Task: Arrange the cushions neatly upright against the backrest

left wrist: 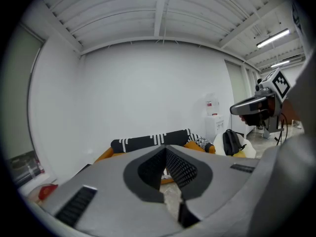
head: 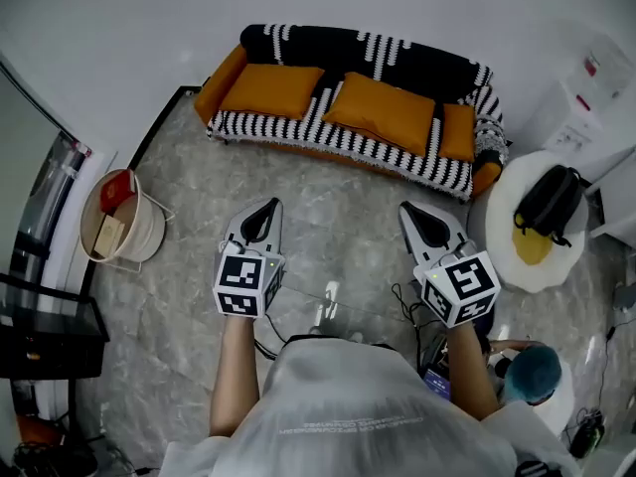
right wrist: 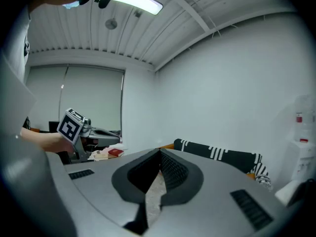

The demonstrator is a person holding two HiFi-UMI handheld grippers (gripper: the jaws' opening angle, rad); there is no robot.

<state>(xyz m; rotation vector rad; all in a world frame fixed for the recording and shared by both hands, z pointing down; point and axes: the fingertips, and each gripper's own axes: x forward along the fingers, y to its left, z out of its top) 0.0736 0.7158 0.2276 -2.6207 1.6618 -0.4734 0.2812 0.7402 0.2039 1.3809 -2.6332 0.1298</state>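
Cushions [head: 378, 112] flat on sofa [head: 328, 48]; left gripper [left wrist: 165, 148] blocks seat in own view.

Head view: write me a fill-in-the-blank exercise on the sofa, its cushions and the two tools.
The cushions lying on the sofa are ____ in colour.
The left tool and the right tool both have their jaws ____.
The backpack on the round white seat is ____.
Missing words: orange; shut; black.
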